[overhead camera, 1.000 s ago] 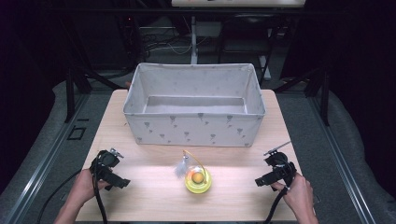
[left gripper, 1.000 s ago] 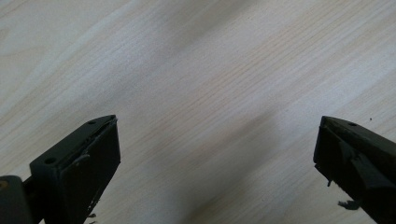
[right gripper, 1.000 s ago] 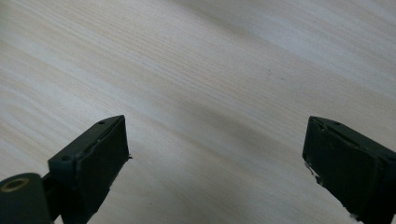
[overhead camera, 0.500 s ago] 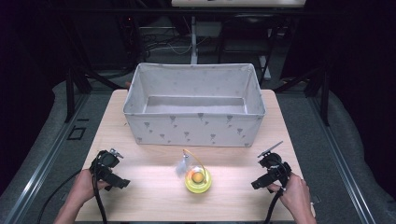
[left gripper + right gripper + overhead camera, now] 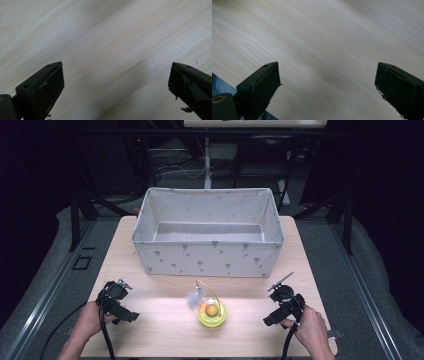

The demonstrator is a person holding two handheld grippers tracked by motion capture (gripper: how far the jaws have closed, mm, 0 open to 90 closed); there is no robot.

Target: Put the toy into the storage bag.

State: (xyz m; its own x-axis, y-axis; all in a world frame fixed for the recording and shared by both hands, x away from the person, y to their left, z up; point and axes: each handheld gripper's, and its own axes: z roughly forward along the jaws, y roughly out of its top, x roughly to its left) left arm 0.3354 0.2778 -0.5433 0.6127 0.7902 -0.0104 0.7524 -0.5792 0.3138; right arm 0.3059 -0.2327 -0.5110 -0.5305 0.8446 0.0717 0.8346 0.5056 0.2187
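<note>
two grippers sat low on the table [image 5: 165, 320], both with jaws spread wide and holding nothing. my left gripper [image 5: 131, 316] was at about eight o'clock on the tabletop, my right gripper [image 5: 268, 321] at about four. the yellow toy [image 5: 211, 312] lay between them near the front edge, at six o'clock from the fabric bin [image 5: 207, 257]. i judged the right slightly nearer. the toy was a round yellow dish with an orange ball, a thin wire arching up and a pale feather leaning toward eleven o'clock.

A lab: lone wooden table [image 5: 165, 320] amid dark metal frames [image 5: 80, 215] and cables [image 5: 185, 167].
</note>
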